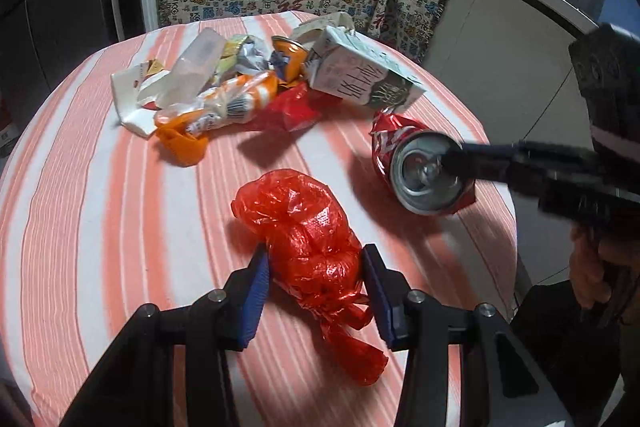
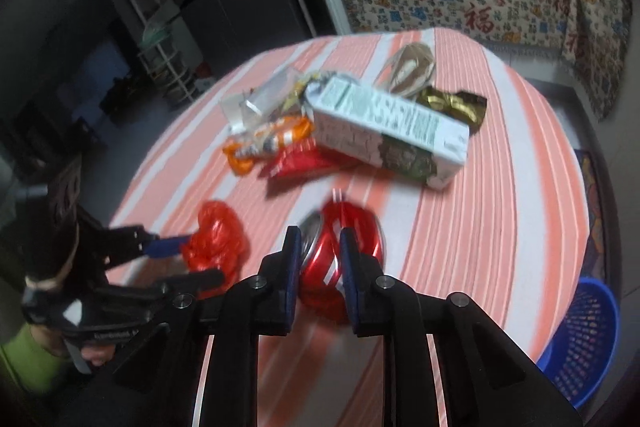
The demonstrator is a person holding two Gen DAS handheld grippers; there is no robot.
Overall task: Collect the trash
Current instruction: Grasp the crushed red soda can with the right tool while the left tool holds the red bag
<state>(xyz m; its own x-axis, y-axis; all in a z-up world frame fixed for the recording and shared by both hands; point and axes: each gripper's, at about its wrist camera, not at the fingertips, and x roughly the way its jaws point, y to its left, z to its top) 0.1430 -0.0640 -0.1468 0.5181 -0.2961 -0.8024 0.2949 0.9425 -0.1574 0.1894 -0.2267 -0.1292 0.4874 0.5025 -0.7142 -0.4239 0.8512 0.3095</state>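
Observation:
A crumpled red plastic bag lies on the striped tablecloth. My left gripper is shut on the red plastic bag, its blue pads pressing both sides. A crushed red soda can is held off the cloth at the right. My right gripper is shut on the red soda can, which looks blurred. The left gripper and bag also show in the right wrist view.
A pile of trash sits further back: a white milk carton, an orange-white wrapper, a red wrapper, clear plastic, a gold wrapper. A blue basket stands on the floor at the right table edge.

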